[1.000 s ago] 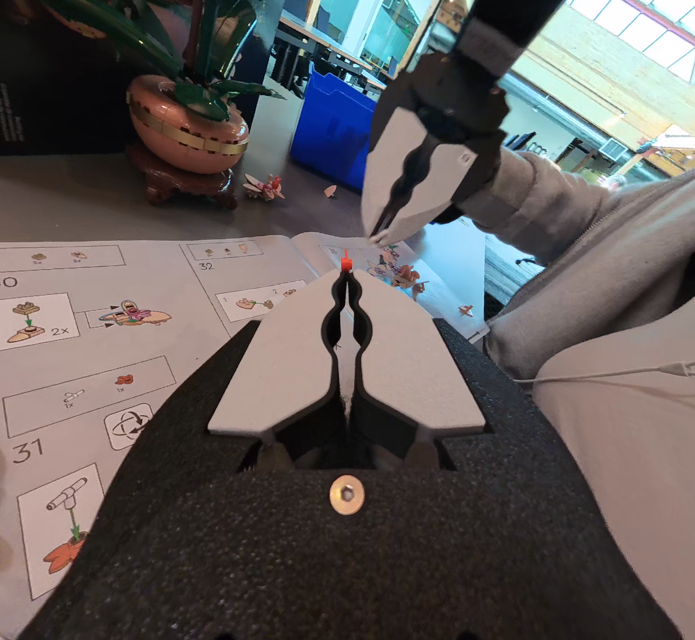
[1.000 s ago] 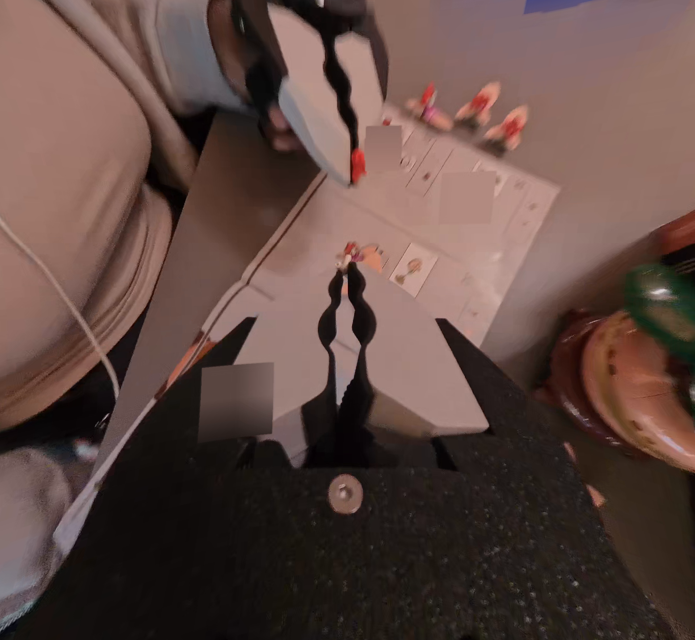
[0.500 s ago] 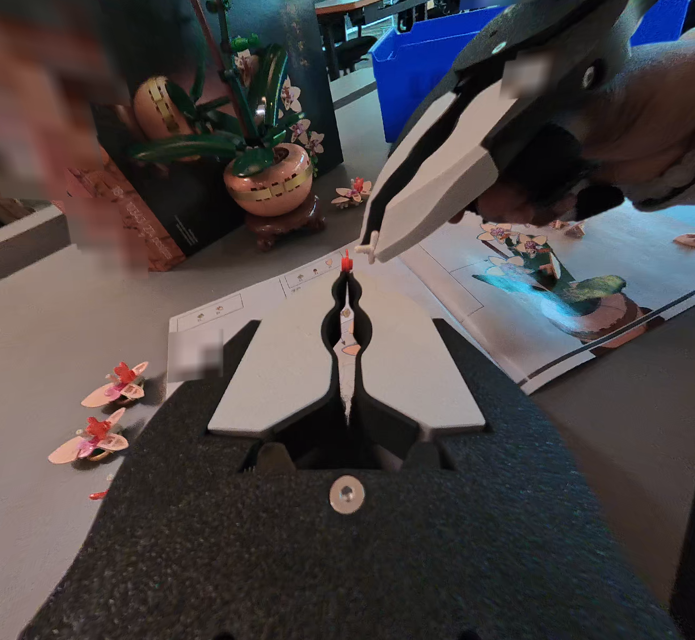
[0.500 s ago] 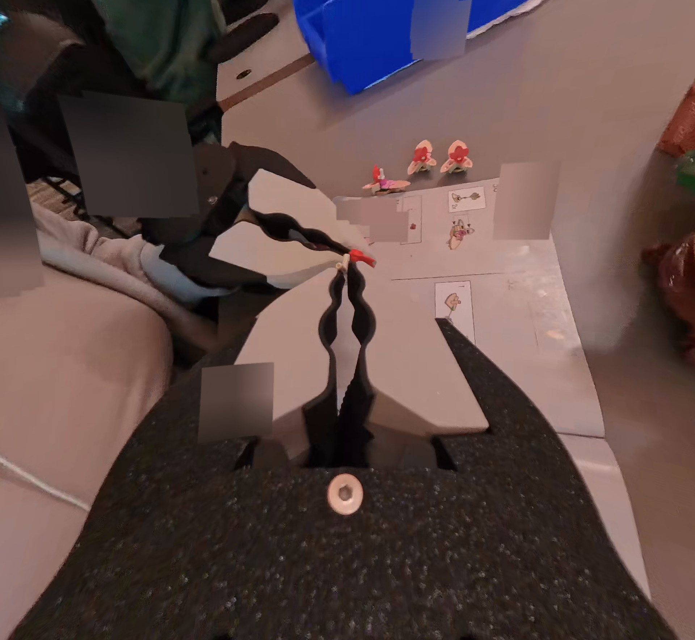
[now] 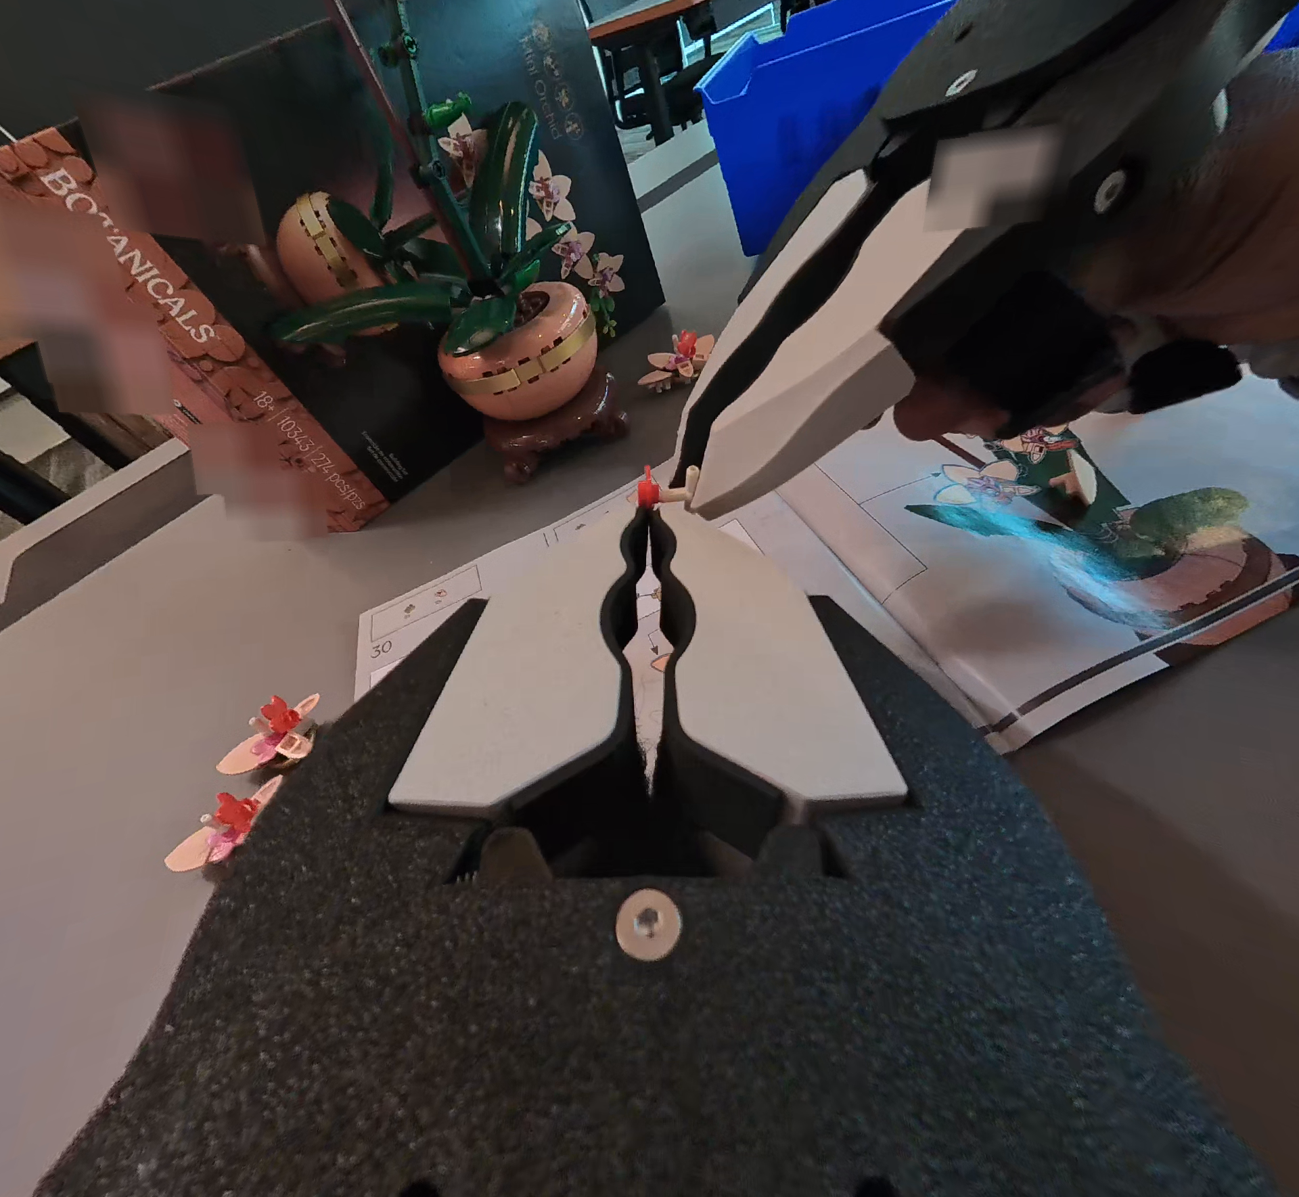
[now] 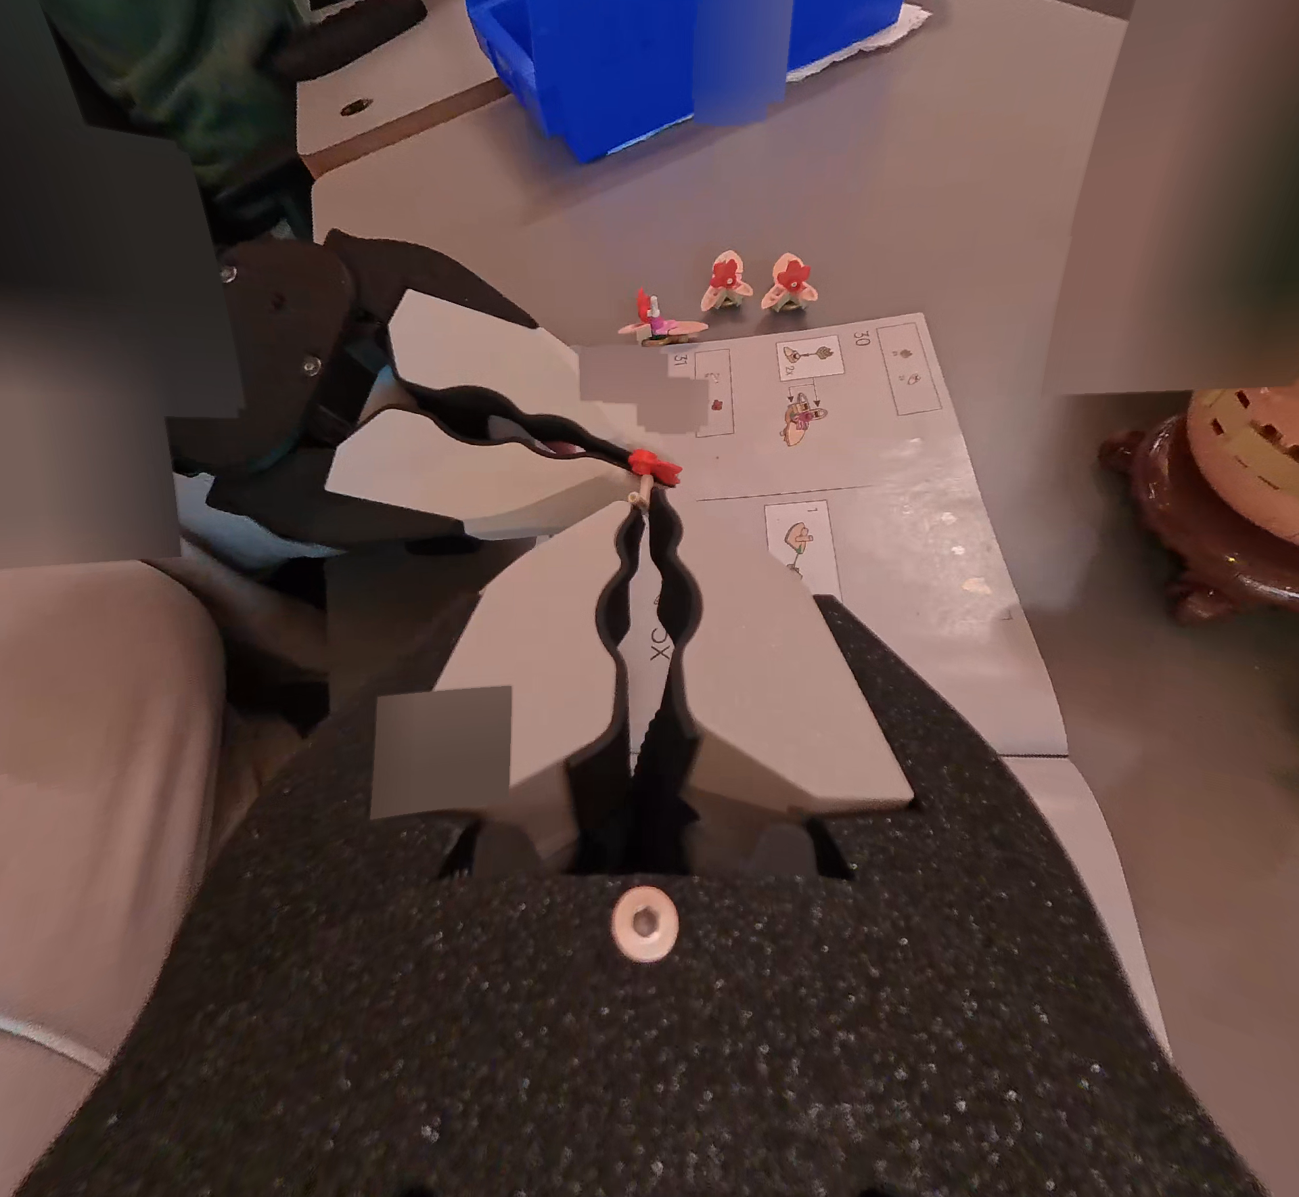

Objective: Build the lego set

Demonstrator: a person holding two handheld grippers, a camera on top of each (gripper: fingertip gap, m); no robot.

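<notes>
- The left hand-held gripper (image 5: 648, 508) has its jaws together, clamped on a small red flower piece (image 5: 647, 494) right at the tips.
- The right hand-held gripper (image 5: 685, 488) is likewise pinched on a tiny cream peg (image 5: 680, 492), which sticks out sideways from its tips.
- The peg's free end touches the red piece, or all but touches it; from the right wrist view the peg (image 6: 638, 497) sits just under the red piece (image 6: 654, 464).
- Both parts hang in the air above the open instruction booklet (image 5: 949, 573) lying on the desk (image 5: 140, 692).
- The step in hand looks like joining peg to red piece, the centre of another small orchid bloom.
- Finished blooms (image 6: 727, 281) lie on the desk at the far edge of the booklet, and two more (image 5: 270, 734) rest to the left of the near gripper.
- The potted orchid model (image 5: 520, 348) stands farther off in front of its box (image 5: 295, 348), with a blue bin (image 6: 675, 17) beyond.
- Next, I judge, the peg must be lined up with the red piece's hole and pressed straight in; a skewed push could pop either tiny part loose.
</notes>
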